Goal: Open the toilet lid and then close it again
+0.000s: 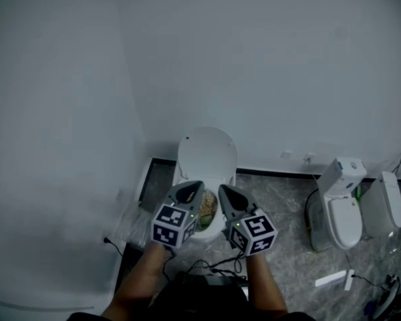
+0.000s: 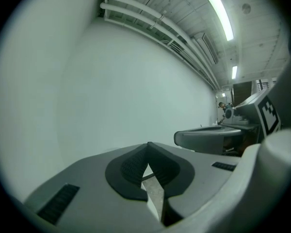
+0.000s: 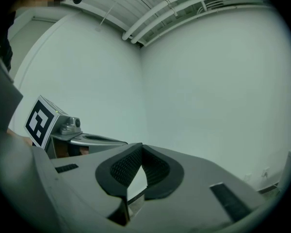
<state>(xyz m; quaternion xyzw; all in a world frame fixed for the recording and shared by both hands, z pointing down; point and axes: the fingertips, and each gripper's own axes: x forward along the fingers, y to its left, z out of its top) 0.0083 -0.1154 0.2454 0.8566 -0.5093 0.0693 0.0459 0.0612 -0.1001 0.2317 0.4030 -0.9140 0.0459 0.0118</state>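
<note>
Toilet lid (image 1: 207,154): white, raised, standing upright against the pale wall (image 1: 267,65); it sits in the middle of the head view, just beyond both claws.
Toilet bowl (image 1: 214,231): open beneath the lid, partly covered by the two claws held in front of it.
Bowl contents: a mottled brown-green patch (image 1: 208,209) shows inside, between the claws; what it is cannot be told.
Left claw (image 1: 199,184): clenched, with the dark ribbed pads meeting at the tips (image 2: 148,144) and nothing between them; it points at the bare wall.
Right claw (image 1: 222,188): likewise clenched on nothing (image 3: 141,145); it is held just beside the left one and clear of the lid.
Marker cubes: one on each claw, left (image 1: 175,224) and right (image 1: 256,231).
Floor (image 1: 287,206): grey marbled, with black cable (image 1: 214,266) near the person's feet.
Other toilets: two white ones, (image 1: 341,209) and (image 1: 385,209), stand well apart to the right.
</note>
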